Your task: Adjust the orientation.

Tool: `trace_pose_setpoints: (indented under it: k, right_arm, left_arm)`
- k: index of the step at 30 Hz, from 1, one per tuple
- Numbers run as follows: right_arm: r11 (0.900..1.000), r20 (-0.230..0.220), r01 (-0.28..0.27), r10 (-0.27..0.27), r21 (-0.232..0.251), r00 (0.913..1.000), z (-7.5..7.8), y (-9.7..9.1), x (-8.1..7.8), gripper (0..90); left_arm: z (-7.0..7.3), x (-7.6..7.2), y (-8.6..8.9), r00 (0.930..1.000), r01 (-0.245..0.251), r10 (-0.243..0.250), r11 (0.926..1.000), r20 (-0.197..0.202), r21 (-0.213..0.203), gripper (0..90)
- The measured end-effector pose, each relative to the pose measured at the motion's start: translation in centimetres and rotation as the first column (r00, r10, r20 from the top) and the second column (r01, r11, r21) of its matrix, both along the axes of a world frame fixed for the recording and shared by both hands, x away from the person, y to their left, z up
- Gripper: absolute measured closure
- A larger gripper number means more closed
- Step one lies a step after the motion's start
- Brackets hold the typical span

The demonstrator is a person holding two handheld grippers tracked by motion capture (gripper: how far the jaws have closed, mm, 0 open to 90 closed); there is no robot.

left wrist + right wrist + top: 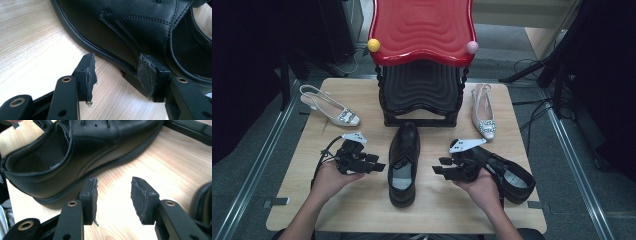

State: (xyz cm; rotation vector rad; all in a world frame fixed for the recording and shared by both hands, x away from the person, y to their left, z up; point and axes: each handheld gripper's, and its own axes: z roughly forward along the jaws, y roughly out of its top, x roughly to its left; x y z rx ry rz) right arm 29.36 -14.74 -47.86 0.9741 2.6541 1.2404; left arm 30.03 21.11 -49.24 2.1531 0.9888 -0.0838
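Note:
A black leather lace-up shoe [403, 162] stands upright in the middle of the wooden table [362, 210], toe pointing away from me. My left gripper [379, 166] lies just to its left, aimed at its side, and it is open. In the left gripper view the shoe [140, 30] runs across the top; my left gripper [120, 72] has bare table between its pads, and one pad stands close against the sole. On the shoe's other side my right gripper [438, 166] is also open. In the right gripper view the shoe [82, 152] lies beyond my empty right gripper [113, 195].
A second black shoe [512, 177] lies at the right under my right hand. A rack with a red top shelf [422, 30] stands at the back centre. One silver heeled shoe [332, 107] lies at the back left and another silver heeled shoe [483, 112] at the back right.

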Motion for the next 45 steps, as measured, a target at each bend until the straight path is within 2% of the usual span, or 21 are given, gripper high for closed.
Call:
trace_pose_setpoints:
  k: [7, 14, 15, 17, 28, 45]
  right_arm:
    - [0.9998, -0.003, 0.019, -0.019, -0.01, 0.9998, 0.3, -1.2, -0.3, 55.3]
    - [0.9986, -0.003, 0.049, -0.049, -0.02, 0.9988, 0.7, -2.8, -0.9, 52.3]
    - [0.9986, -0.003, 0.049, -0.049, -0.02, 0.9988, 0.7, -2.8, -0.9, 52.3]
    - [0.9983, 0.001, 0.056, -0.056, -0.017, 0.9984, 0.7, -3.3, -1.0, 51.3]
    - [0.9921, -0.011, 0.125, -0.125, -0.009, 0.992, 0.9, -5.9, -1.8, 50.9]
    - [0.9833, -0.003, 0.182, -0.182, -0.004, 0.9833, 1.9, -8.6, -2.4, 52.1]
  left_arm:
    - [0.5, 0.3, 0.0, 0.9999, -0.002, 0.002, 1.0, 0.011, -0.007, 46.3]
    - [0.3, 0.9, 0.2, 0.9999, -0.009, 0.01, 0.9991, 0.005, -0.04, 44.6]
    - [0.4, 1.0, 0.2, 1.0, -0.007, 0.007, 0.9997, 0.001, -0.023, 44.6]
    - [0.7, 1.2, 0.1, 0.9998, 0.003, -0.003, 1.0, 0.019, 0.001, 45.0]
    - [0.9, 1.7, 0.1, 0.9995, 0.003, -0.002, 0.9995, 0.03, -0.03, 45.2]
    - [0.8, 1.9, 0.1, 0.9996, 0.004, -0.003, 0.9993, 0.029, -0.036, 44.7]
